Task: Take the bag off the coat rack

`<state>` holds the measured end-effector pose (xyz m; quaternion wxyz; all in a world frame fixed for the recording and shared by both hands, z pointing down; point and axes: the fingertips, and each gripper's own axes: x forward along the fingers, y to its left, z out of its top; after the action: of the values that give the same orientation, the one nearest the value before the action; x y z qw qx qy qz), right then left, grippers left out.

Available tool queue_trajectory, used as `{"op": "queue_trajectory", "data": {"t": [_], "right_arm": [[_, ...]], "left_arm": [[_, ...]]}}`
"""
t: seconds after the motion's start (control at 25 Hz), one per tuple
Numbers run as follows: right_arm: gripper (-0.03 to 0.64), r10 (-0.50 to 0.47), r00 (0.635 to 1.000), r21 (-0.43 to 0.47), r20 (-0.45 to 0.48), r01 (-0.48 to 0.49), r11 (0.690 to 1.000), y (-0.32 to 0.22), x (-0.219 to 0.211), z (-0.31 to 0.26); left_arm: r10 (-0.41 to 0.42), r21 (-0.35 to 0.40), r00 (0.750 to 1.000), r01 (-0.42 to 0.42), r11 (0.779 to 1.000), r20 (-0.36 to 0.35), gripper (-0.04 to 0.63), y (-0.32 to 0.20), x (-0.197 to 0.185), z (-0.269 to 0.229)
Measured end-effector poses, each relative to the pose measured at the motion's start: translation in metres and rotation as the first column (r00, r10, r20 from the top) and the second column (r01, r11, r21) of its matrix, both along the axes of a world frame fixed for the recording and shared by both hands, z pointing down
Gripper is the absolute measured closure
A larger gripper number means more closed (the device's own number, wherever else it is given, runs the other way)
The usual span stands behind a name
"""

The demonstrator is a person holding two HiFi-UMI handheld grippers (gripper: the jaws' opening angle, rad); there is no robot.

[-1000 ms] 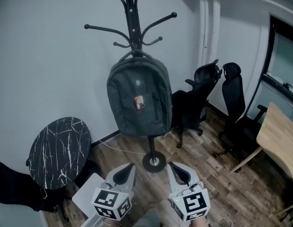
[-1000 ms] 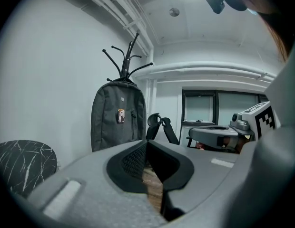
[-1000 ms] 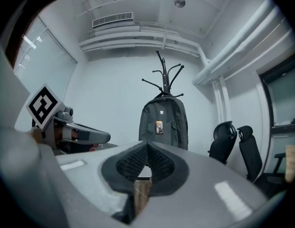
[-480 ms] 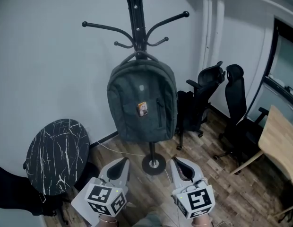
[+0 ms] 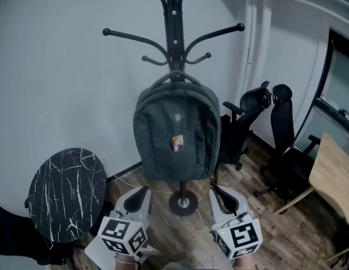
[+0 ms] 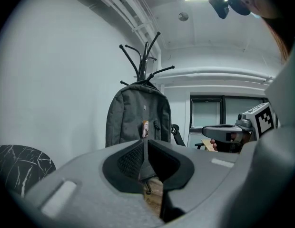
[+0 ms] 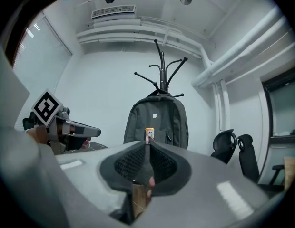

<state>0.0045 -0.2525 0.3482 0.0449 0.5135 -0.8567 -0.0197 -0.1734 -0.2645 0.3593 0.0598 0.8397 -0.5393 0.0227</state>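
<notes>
At the bottom of the head view, the left gripper [image 5: 143, 191] sits left of centre and the right gripper [image 5: 215, 190] right of centre, each pointing up the frame with its marker cube at the lower edge. In the left gripper view the left gripper's [image 6: 145, 144] fingers are pressed together with nothing between them. In the right gripper view the right gripper's [image 7: 146, 144] fingers have just been easing apart, yet they look all but tip to tip and they too are empty. Just beyond the fingers, on the wooden floor [image 5: 264, 218], stands the round base [image 5: 183, 202] of the coat rack [image 5: 173, 27], between the two grippers. A round black marble table [image 5: 65, 190] stands at lower left. The bag [image 5: 177, 134], a dark grey backpack with a small coloured tag [image 5: 177, 143] on its front, hangs at the centre of the frame, its top loop over a low hook of the rack, well apart from both grippers. To its right are two black office chairs [image 5: 250, 117], and a wooden table [image 5: 335, 176] enters at the right edge. A white wall [image 5: 62, 83] fills the upper left.
</notes>
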Motion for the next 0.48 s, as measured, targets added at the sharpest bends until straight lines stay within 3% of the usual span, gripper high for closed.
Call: {"op": "queue_trajectory", "data": {"t": [0.24,0.36,0.48], "right_arm": [[0.566,0.043,0.999,-0.015,-0.022,-0.043,0.999,-0.026,-0.001,-0.002],[0.548,0.053,0.998,-0.050,-0.043,-0.055,0.997,-0.036,-0.002,0.000],[0.526,0.067,0.996,-0.041,-0.057,-0.069,0.997,-0.048,-0.001,0.004]], "left_arm": [[-0.003,0.003,1.000,0.003,1.000,0.007,0.573,-0.029,-0.018,0.001],[-0.008,-0.010,1.000,0.008,1.000,-0.010,0.505,-0.041,-0.026,0.003],[-0.015,-0.018,1.000,0.015,1.000,-0.013,0.504,-0.052,-0.032,0.005]]}}
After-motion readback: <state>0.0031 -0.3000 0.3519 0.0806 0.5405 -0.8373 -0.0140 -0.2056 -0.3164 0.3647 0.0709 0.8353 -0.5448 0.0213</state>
